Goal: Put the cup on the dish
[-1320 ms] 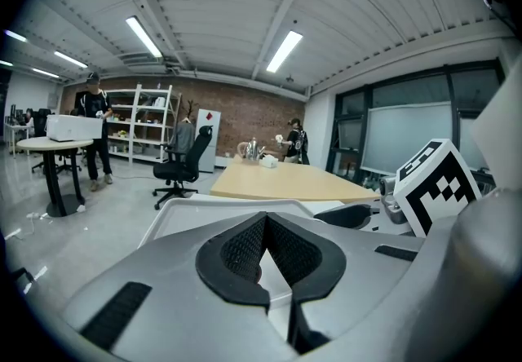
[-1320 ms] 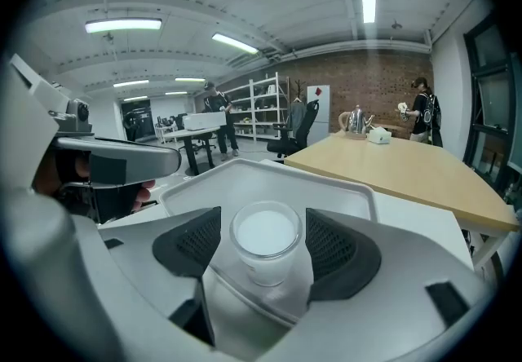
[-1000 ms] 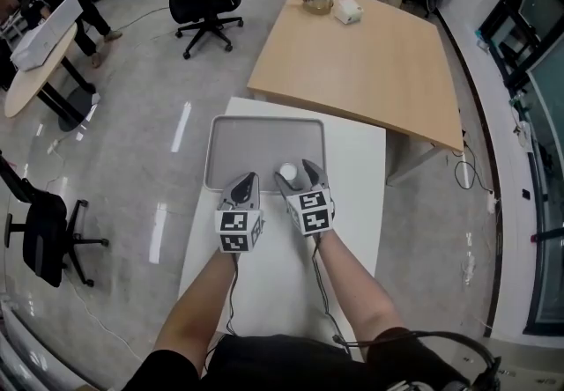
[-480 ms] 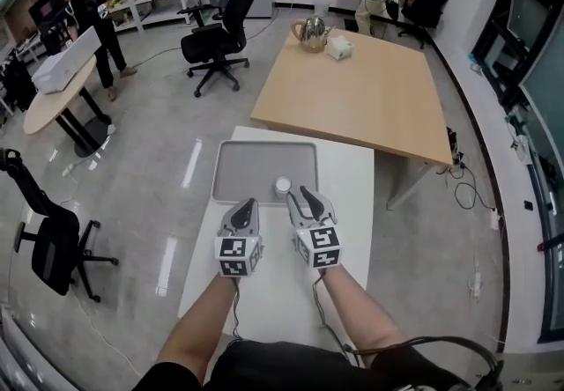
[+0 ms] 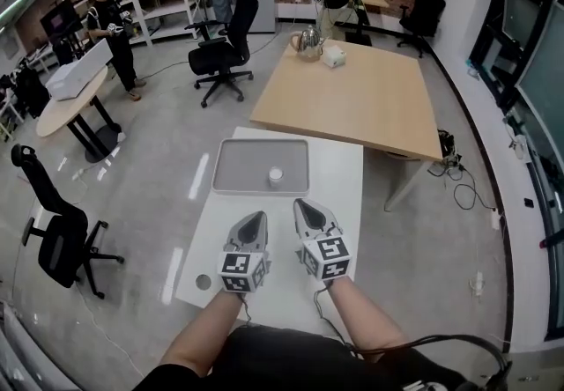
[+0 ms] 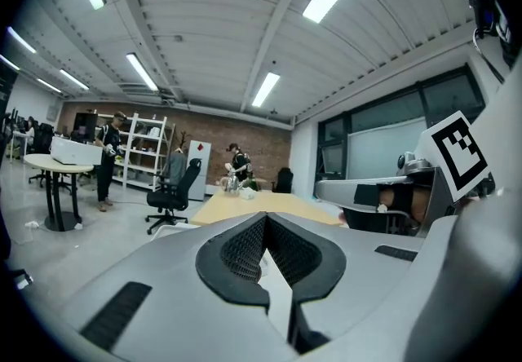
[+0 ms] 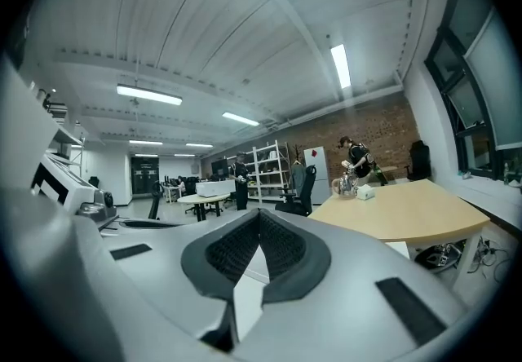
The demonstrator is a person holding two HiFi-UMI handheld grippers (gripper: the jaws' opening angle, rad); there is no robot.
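- Left claw (image 5: 255,220) clenched on nothing, drawn back clear of the dish (image 5: 231,151).
- Cup (image 5: 275,175) stands alone in the dish, by its near rim. Placing looks done!
- Right claw (image 5: 304,207) has left the cup, backed off the dish and just closed empty over the bench (image 5: 348,182).

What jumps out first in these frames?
A small white cup stands alone on the grey tray at the far end of the white table. The left gripper and right gripper hang nearer the person, clear of it, both shut on nothing; the right gripper's jaws have just been closing.
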